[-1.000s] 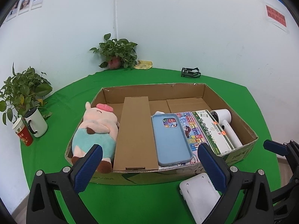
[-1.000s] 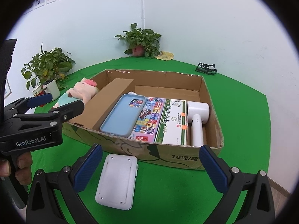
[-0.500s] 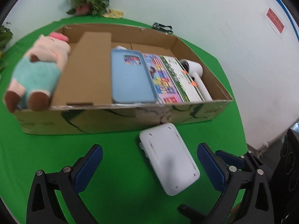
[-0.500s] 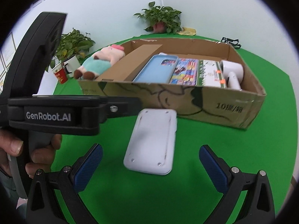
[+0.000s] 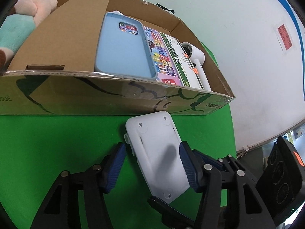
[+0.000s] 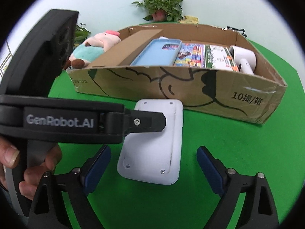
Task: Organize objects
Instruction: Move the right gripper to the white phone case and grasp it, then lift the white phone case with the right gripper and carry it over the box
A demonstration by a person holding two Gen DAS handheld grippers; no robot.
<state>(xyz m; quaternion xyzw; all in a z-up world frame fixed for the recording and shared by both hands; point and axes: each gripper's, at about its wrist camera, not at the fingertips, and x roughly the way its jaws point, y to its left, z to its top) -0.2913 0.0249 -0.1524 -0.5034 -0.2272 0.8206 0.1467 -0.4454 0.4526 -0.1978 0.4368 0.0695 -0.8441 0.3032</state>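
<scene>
A white flat device lies face down on the green table, just in front of the cardboard box. My left gripper straddles its middle with jaws closing; the right pad is at the device's edge, while the left pad stands apart from it. My right gripper is around the near end of the white device, jaws closing, with gaps on both sides. In the right wrist view the left gripper's finger reaches over the device.
The box holds a plush pig, a cardboard divider, a blue phone case, two printed cartons and a white hair dryer. A hand holds the left gripper. A potted plant stands behind.
Both grippers sank toward the white device and tipped down. The left jaws narrowed a lot around it; the right jaws narrowed a little.
</scene>
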